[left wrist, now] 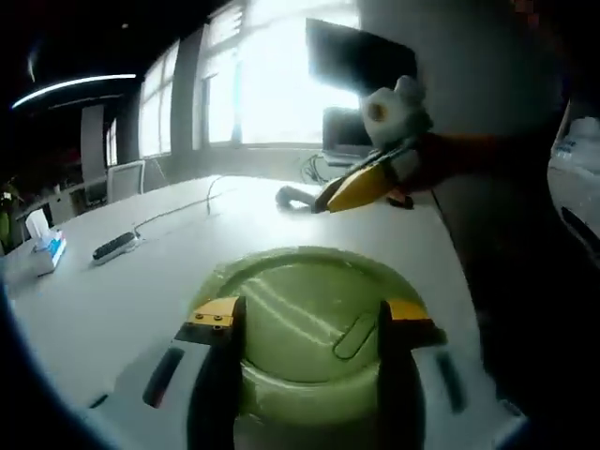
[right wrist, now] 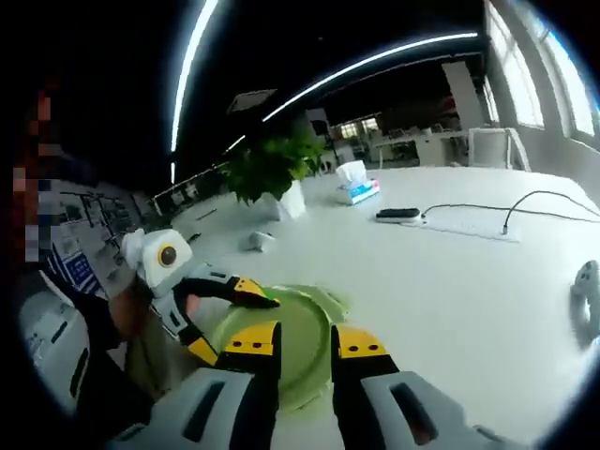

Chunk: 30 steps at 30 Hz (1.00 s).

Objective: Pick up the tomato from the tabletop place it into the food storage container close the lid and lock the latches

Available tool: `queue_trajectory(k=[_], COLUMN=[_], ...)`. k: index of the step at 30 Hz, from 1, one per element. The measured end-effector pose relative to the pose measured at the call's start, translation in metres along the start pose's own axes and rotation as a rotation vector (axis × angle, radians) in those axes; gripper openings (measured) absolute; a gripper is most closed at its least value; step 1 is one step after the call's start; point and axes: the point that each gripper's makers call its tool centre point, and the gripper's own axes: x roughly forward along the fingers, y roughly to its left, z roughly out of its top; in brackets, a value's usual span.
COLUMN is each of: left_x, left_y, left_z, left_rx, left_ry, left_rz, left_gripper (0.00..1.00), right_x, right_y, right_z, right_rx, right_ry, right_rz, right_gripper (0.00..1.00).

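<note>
Container lid (left wrist: pixel 309 323) is already on, so the tomato is presumably inside. My left gripper (left wrist: pixel 309 323) straddles it, jaws spread; my right gripper (right wrist: pixel 305 342) hovers slightly parted above its edge on the tabletop (right wrist: pixel 450 281). Latches remain.

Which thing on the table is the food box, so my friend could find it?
Look at the big white table. Right in front of both grippers sits the food storage container, round with a pale green lid. Nothing else there is green and round; the tissue box and power strip lie far behind.
</note>
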Motion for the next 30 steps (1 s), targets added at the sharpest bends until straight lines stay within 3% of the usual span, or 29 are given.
queue_trajectory(k=[2, 4, 8, 16, 30], left_x=[-0.002, -0.002, 0.001, -0.001, 0.001], left_y=[-0.002, -0.002, -0.006, 0.001, 0.005], left_z=[-0.001, -0.004, -0.005, -0.006, -0.006], left_rx=[-0.006, -0.024, -0.041, -0.036, 0.006], left_ry=[0.015, 0.036, 0.066, 0.085, 0.128], left_rz=[0.035, 0.075, 0.093, 0.14, 0.106], left_gripper=[0.48, 0.48, 0.45, 0.42, 0.51], right_x=[0.005, 0.007, 0.013, 0.03, 0.05], right_y=[-0.004, -0.003, -0.002, -0.007, -0.015], right_z=[0.004, 0.004, 0.013, 0.022, 0.023], right_rx=[-0.102, -0.135, -0.222, -0.28, -0.345], right_ry=[0.012, 0.043, 0.086, 0.175, 0.255], right_rz=[0.026, 0.045, 0.077, 0.142, 0.171], right_gripper=[0.16, 0.16, 0.16, 0.2, 0.19])
